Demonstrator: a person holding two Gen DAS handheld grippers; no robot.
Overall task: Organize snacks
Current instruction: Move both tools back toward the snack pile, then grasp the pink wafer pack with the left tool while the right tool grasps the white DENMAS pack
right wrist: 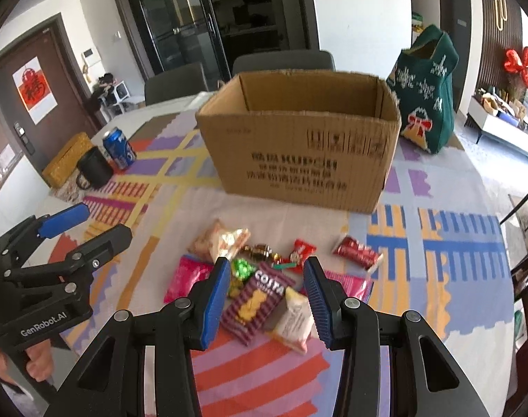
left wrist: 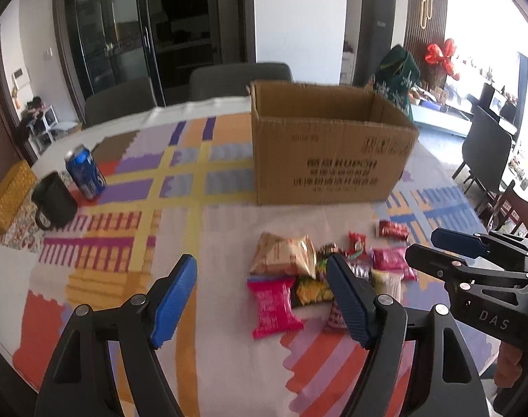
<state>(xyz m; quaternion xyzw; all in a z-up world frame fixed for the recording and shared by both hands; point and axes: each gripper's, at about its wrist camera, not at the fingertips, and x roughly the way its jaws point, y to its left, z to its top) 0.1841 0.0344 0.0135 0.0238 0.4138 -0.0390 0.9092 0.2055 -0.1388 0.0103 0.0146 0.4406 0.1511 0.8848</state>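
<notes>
Several snack packets lie in a loose pile on the patterned tablecloth: a pink packet [left wrist: 274, 307], a tan bag [left wrist: 284, 255], a striped Costa packet [right wrist: 258, 304], a pale packet [right wrist: 295, 319] and a red packet [right wrist: 357, 253]. An open cardboard box [left wrist: 330, 160] stands behind them; it also shows in the right wrist view [right wrist: 298, 160]. My left gripper [left wrist: 264, 302] is open and empty, just left of the pile. My right gripper [right wrist: 267, 299] is open and empty above the Costa packet.
A blue soda can [left wrist: 85, 173], a black mug [left wrist: 53, 201] and a yellow box [left wrist: 8, 194] stand at the table's left side. A green knitted bag [right wrist: 427, 97] stands right of the cardboard box. Grey chairs [left wrist: 239, 76] stand behind the table.
</notes>
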